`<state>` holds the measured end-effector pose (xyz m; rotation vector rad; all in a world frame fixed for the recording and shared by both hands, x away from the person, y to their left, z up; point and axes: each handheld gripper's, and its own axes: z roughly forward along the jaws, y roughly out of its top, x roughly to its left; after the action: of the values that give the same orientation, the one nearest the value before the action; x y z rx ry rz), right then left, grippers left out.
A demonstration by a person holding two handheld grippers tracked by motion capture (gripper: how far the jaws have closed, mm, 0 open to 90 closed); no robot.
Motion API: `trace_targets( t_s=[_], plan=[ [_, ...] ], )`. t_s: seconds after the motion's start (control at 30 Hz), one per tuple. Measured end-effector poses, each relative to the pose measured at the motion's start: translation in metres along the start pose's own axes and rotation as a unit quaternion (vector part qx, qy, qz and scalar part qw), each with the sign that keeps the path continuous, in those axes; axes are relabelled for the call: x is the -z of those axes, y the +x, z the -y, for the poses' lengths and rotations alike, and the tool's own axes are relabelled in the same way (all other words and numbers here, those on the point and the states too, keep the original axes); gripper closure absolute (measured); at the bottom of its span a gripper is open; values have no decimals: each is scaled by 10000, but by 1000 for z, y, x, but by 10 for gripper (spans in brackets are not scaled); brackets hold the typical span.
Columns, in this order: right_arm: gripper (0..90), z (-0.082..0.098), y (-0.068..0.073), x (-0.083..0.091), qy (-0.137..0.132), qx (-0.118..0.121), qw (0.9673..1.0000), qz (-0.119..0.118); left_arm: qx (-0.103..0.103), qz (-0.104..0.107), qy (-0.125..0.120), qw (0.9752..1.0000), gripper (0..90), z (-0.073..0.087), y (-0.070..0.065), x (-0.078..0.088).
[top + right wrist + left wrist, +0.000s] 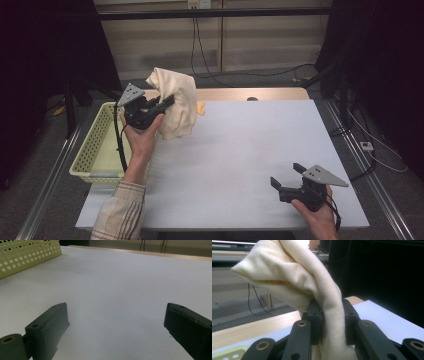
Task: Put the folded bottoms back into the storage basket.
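Cream cloth [173, 100] pinched in the left claw [167, 102], lifted over the far-left corner of the white surface [250, 150].

Left claw's jaws are pressed together on a gathered fold of the cloth — in the left gripper view the fabric [294, 280] passes between the two black jaws, bunches in a rounded lump above them and hangs down below. Seen from the high view, the cloth hangs clear of the surface, just beside the pale yellow-green perforated basket [92, 150] that stands at the surface's left edge. Right claw [287, 176] sits low near the right front corner, well apart from the cloth — its jaws are spread wide with nothing between them, bare white surface showing in the gap in the right gripper view [117, 322]. Something small and orange [201, 108] lies behind the cloth near the far edge; what it is cannot be told.
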<state>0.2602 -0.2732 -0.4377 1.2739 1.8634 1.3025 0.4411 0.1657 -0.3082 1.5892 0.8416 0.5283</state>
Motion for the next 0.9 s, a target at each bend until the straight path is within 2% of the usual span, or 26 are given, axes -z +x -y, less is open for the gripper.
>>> trace_targets(
  t_s=[0.1, 0.27, 0.4, 0.6, 0.87, 0.9],
  plan=[
    [54, 0, 0, 0, -1, 22, 10000, -14, -119, 81, 40, 9999, 742, -8, -3, 6],
    [54, 0, 1, 0, 23, -6, 10000, -24, -157, 102, -78, 9998, 742, -11, -4, 16],
    [54, 0, 2, 0, 19, -1, 10000, -14, -261, 105, -20, 9996, 742, -14, -3, 20],
    [54, 0, 2, 0, 21, 25, 10000, -22, -254, 199, 5, 9995, 742, -17, -2, 28],
    [54, 0, 1, 1, 15, 23, 10000, -21, -180, 100, -9, 9998, 742, -22, 5, 40],
    [54, 0, 1, 1, 15, 20, 10000, -20, -164, -10, -51, 9999, 742, -21, 9, 43]
  ],
)
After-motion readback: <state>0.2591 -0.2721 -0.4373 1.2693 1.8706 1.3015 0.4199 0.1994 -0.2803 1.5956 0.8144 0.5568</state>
